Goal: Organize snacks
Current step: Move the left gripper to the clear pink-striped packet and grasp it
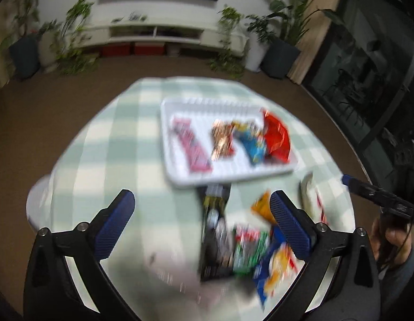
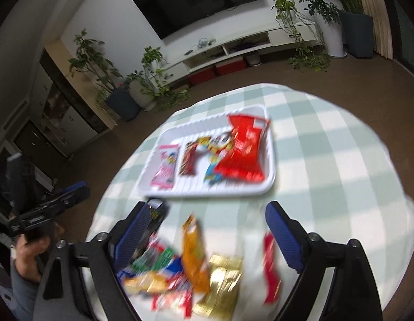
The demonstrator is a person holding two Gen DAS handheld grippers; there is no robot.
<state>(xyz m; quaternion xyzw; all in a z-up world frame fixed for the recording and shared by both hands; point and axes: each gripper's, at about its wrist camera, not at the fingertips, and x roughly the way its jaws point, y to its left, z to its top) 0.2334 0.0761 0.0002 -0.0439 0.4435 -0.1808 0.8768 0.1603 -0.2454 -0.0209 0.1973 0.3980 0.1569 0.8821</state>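
A white tray [image 1: 177, 168] lies on the checked tablecloth and holds a pink packet [image 1: 190, 144], a brown packet [image 1: 221, 139], a blue-yellow packet [image 1: 253, 140] and a red bag [image 1: 276, 136]. It also shows in the right wrist view [image 2: 268, 160]. A blurred pile of loose snacks [image 1: 241, 246] lies in front of the tray, with a black packet [image 1: 215, 230] at its left. My left gripper [image 1: 202, 223] is open and empty above this pile. My right gripper [image 2: 207, 236] is open and empty above the pile, over an orange packet [image 2: 193, 254] and a gold packet [image 2: 223, 286].
The round table [image 1: 105, 144] has a green and white checked cloth. A white packet with red [image 1: 311, 198] lies at the right edge. A TV cabinet [image 1: 164, 34] and potted plants [image 1: 281, 37] stand behind on the brown floor.
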